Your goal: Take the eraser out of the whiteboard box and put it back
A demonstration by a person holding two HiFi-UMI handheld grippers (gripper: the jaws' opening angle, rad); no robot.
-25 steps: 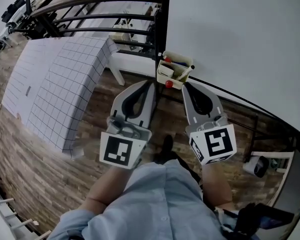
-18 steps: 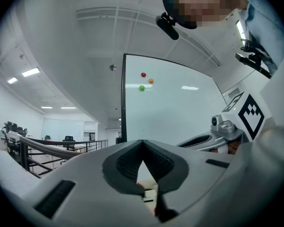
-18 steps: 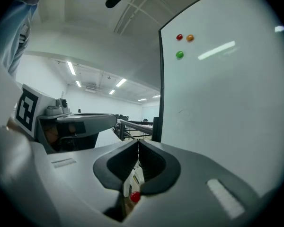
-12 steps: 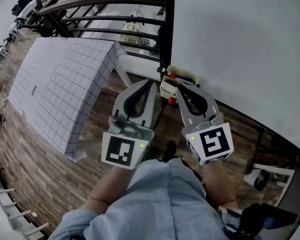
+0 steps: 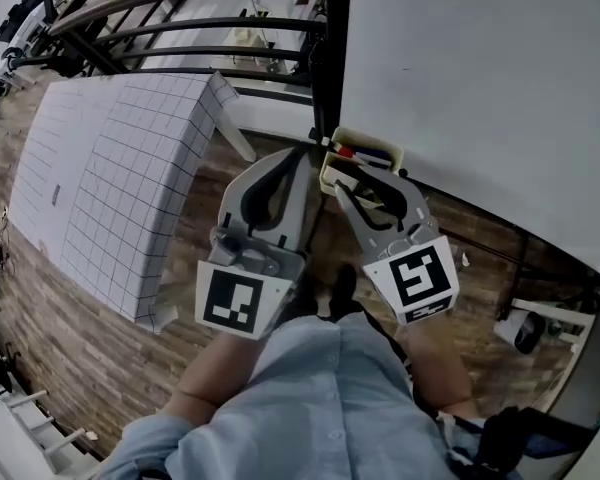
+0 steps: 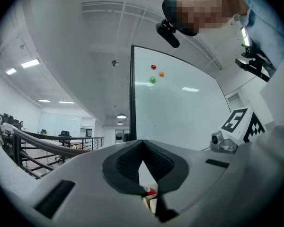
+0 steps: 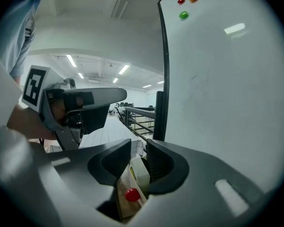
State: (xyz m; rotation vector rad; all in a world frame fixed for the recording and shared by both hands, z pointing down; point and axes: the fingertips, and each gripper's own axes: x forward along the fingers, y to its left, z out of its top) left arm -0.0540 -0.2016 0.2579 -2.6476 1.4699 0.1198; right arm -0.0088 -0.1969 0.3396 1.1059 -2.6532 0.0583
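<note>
The cream whiteboard box (image 5: 375,155) hangs at the whiteboard's (image 5: 480,68) lower left corner, with red and blue markers in it. My right gripper (image 5: 358,175) reaches over the box. Its jaws have just been opening and now stand apart. In the right gripper view a cream block (image 7: 139,171), perhaps the eraser, and a red knob (image 7: 132,194) on the box front lie between the right gripper's (image 7: 138,148) jaws, and the pads do not press on them. My left gripper (image 5: 302,154) is shut and empty, just left of the box; in its own view the left gripper (image 6: 142,143) has its tips together.
The whiteboard's black frame post (image 5: 330,58) rises just behind the box. A white gridded table (image 5: 110,158) stands to the left on a wood floor (image 5: 70,348). Dark railings (image 5: 180,28) run behind it. Three coloured magnets (image 7: 183,15) sit high on the board.
My right gripper has moved forward and down onto the box and its jaws have parted. The left gripper has moved forward beside the box, still shut.
</note>
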